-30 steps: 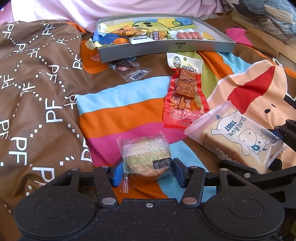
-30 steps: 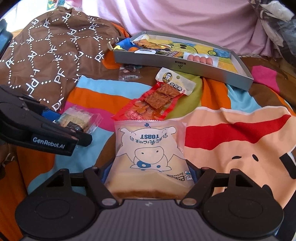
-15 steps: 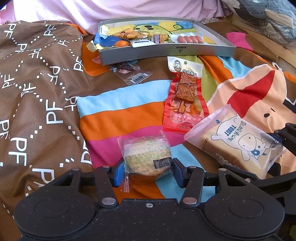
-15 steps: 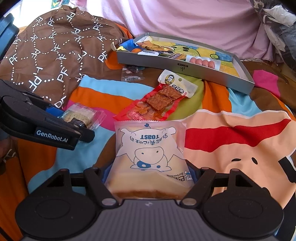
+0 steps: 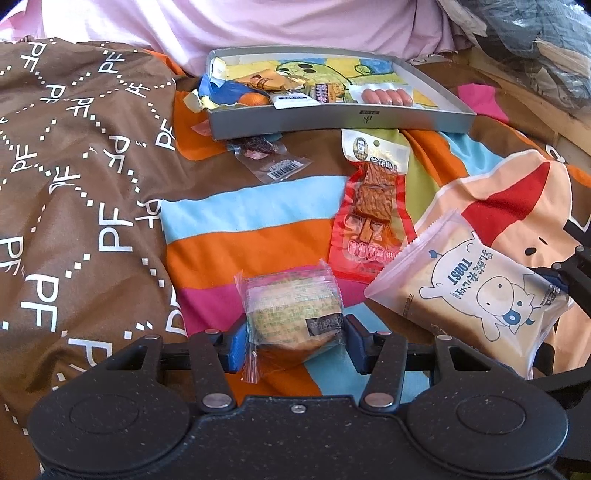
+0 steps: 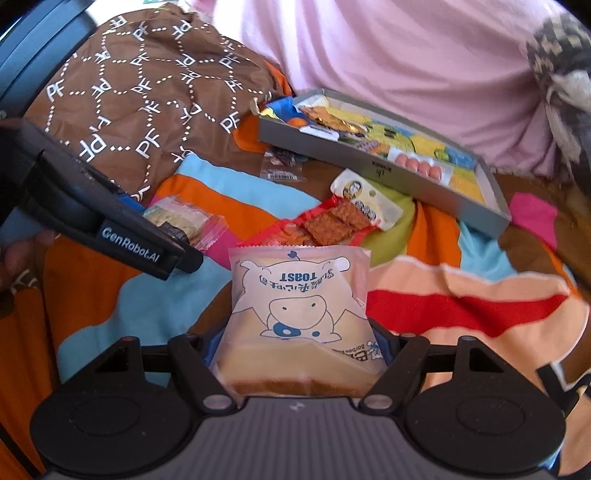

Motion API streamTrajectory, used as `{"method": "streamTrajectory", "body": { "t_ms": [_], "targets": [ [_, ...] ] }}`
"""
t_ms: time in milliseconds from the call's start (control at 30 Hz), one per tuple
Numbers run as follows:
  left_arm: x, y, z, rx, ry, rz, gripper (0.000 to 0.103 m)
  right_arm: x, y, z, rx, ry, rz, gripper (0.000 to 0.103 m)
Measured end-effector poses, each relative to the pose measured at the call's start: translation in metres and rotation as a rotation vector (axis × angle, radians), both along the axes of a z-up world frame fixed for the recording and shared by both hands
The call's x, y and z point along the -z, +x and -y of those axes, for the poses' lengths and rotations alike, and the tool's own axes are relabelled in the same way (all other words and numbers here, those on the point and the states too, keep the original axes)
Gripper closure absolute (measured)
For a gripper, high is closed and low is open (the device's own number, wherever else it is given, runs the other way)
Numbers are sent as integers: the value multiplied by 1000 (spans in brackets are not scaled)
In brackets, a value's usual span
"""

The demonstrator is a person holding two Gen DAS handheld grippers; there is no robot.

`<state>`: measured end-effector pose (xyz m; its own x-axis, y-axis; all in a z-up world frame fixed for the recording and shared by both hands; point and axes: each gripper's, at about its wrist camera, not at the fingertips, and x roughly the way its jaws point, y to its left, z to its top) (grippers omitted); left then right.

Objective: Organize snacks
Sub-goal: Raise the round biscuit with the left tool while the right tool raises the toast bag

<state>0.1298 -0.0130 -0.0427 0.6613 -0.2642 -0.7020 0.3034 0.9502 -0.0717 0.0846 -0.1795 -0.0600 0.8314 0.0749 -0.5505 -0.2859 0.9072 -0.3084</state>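
My left gripper [image 5: 291,341] is shut on a round cake in clear wrap [image 5: 291,306], held above the striped blanket. My right gripper [image 6: 297,347] is shut on a pale toast packet with a cow drawing [image 6: 297,310], also seen at the right of the left wrist view as the toast packet [image 5: 476,291]. A grey tray [image 5: 343,120] with several snacks inside sits at the far side. In front of it lie a red packet of dried tofu [image 5: 373,210] and a small clear packet with a barcode [image 5: 269,157].
A brown quilt with white letters [image 5: 74,184] is bunched at the left. Pink bedding [image 5: 295,22] rises behind the tray. The left gripper body [image 6: 92,210] crosses the left of the right wrist view. A dark heap [image 5: 535,44] lies at the far right.
Both grippers have risen and moved toward the tray with their packets still held. The tray and the loose packets have not moved.
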Motion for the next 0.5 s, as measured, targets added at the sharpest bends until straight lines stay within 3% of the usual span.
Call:
{"method": "streamTrajectory", "body": {
  "t_ms": [400, 433, 500],
  "targets": [
    [-9, 2, -4, -49, -44, 55, 49, -12, 5, 4, -4, -6, 85, 30],
    [-10, 2, -5, -53, -46, 59, 49, -15, 8, 6, -1, 0, 88, 32],
    [-10, 3, -5, -56, -50, 61, 49, -20, 16, 9, 12, 29, 84, 55]
  ]
}}
